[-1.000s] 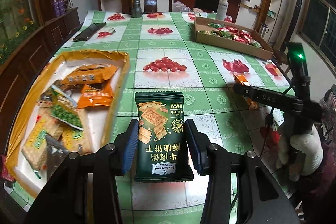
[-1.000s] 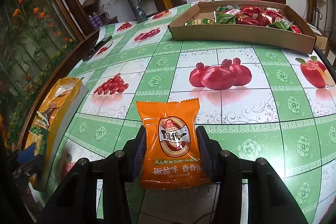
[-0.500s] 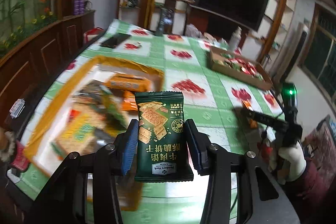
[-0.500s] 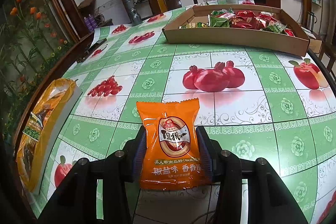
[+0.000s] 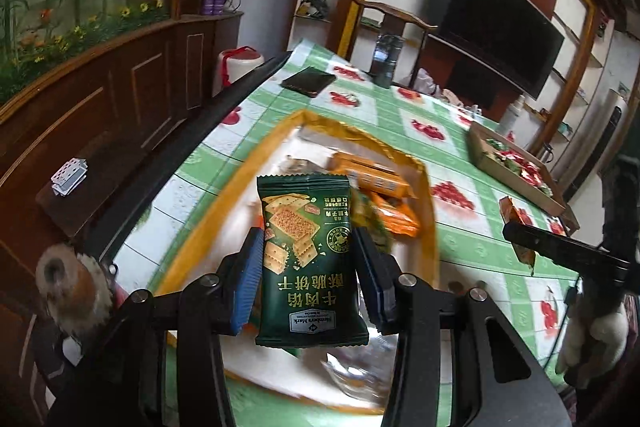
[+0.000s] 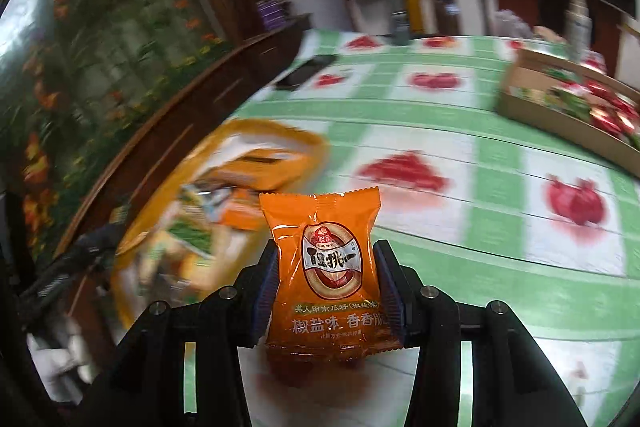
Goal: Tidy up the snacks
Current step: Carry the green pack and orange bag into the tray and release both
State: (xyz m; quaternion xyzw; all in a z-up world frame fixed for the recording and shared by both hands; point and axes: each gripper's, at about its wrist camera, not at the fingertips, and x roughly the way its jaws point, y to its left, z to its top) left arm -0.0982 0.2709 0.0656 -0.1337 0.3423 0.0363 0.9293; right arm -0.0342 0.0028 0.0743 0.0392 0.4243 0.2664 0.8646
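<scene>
Gripping a dark green cracker packet point(image 5: 308, 259) between blue ribbed pads point(image 5: 247, 279): left claw point(image 5: 310, 277), closed on the packet's two long edges. Packet held upright, long axis vertical, serrated seal at top, lower seal below the pads. Glossy foil film, flat rectangular pillow shape. Printed face toward the camera but inverted: square crackers pictured above, large pale Chinese characters upside down beneath, "Member's Mark" logo upside down near the bottom edge. Packet raised above a yellow-rimmed tray point(image 5: 430, 227) with a white floor, holding orange bar packets point(image 5: 372, 179) and other wrappers, blurred.

Clamping an orange snack packet point(image 6: 326, 267) by its side edges: right claw point(image 6: 326, 291), closed. Long axis vertical, crimped seal uppermost, print upright. Shiny, slightly puffed plastic film; oval brown-and-white emblem at centre with bold characters; pale line of text reading 椒盐味 香香脆 below. Packet held above the surface point(image 6: 460, 131), tray point(image 6: 316, 147) to the left, heavily blurred.

Surface covered in glossy green-and-white checked oilcloth printed with red fruit. Shallow brown cardboard box point(image 6: 560, 125) of red and green wrappers at the far right, well apart from the tray. Flat dark object point(image 5: 308, 81) near the far left edge. Stack of playing cards point(image 5: 69, 177) on a dark wooden ledge off the surface.
</scene>
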